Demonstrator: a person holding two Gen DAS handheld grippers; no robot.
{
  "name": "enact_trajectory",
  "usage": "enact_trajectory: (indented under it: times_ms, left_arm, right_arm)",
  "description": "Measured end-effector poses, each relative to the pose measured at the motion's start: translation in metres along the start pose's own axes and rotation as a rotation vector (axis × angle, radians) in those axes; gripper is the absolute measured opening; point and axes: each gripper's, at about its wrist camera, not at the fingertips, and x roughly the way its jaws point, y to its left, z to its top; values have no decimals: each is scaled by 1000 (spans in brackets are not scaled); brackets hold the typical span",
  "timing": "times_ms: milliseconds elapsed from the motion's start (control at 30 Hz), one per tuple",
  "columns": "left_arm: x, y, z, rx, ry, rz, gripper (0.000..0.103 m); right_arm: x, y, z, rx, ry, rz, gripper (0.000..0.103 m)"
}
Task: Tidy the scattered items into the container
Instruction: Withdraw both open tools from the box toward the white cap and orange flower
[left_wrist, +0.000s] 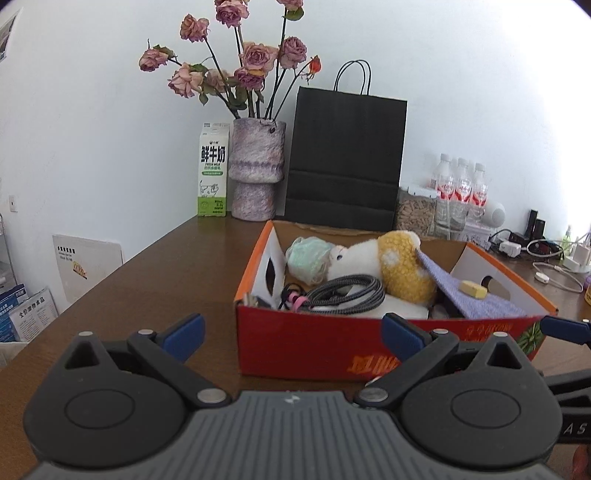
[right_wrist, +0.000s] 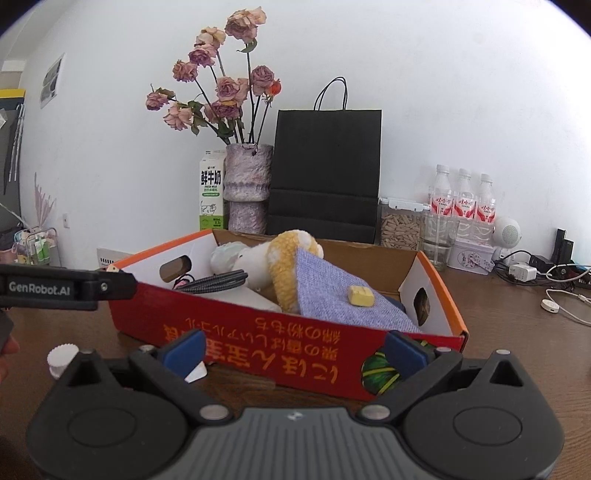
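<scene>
The red cardboard box (right_wrist: 258, 328) sits on the brown table (left_wrist: 159, 273), in front of both grippers, and it already holds most of the clutter: a yellow-and-white plush toy (left_wrist: 388, 266), a crumpled pale green mask (left_wrist: 308, 258), a coiled braided cable (left_wrist: 347, 291), and a blue-grey cloth (right_wrist: 343, 295) that slopes up against the toy with 1 small yellow block (right_wrist: 360, 295) resting on it. The left gripper (left_wrist: 291, 332) hovers just short of the box's near wall with its jaws spread wide and nothing between them; the right gripper (right_wrist: 293, 350) is likewise released and empty, close to the box's near right corner. Judging by this, the task looks nearly done, though a small white cap (right_wrist: 62, 360) and a white scrap (right_wrist: 195, 374) lie on the table near the right gripper's left finger, so 2 loose bits may remain. The main risk is the yellow block: it lies on a tilted cloth, and any nudge to the box wall or cloth could slide it off and out of sight. Both grippers stand very near the light cardboard wall, so a forward push could shove the whole box toward the black paper bag (left_wrist: 347, 158) and the vase of dried roses (left_wrist: 256, 170) at the far edge. The white cap is small and round, and could squirt away from closing fingers.
</scene>
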Motion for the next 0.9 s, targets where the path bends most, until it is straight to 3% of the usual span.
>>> enact_trajectory:
  times_ms: [167, 300, 567, 667, 767, 900]
  left_arm:
    - [-15, 24, -16, 34, 92, 34, 103]
    - [-15, 35, -28, 67, 186, 14, 103]
    - [-4, 47, -38, 14, 229, 2, 102]
    - [-1, 46, -39, 18, 239, -4, 83]
    - [-5, 46, -38, 29, 219, -28, 40]
    - [-12, 51, -35, 10, 201, -60, 41]
  right_arm:
    - [-10, 4, -6, 22, 35, 2, 103]
    - [-15, 6, -9, 39, 61, 2, 103]
    - [-26, 10, -18, 42, 98, -34, 103]
    - [-28, 12, -24, 40, 122, -27, 103]
    - [-29, 14, -27, 35, 130, -22, 103]
    - [-27, 20, -26, 28, 137, -11, 103]
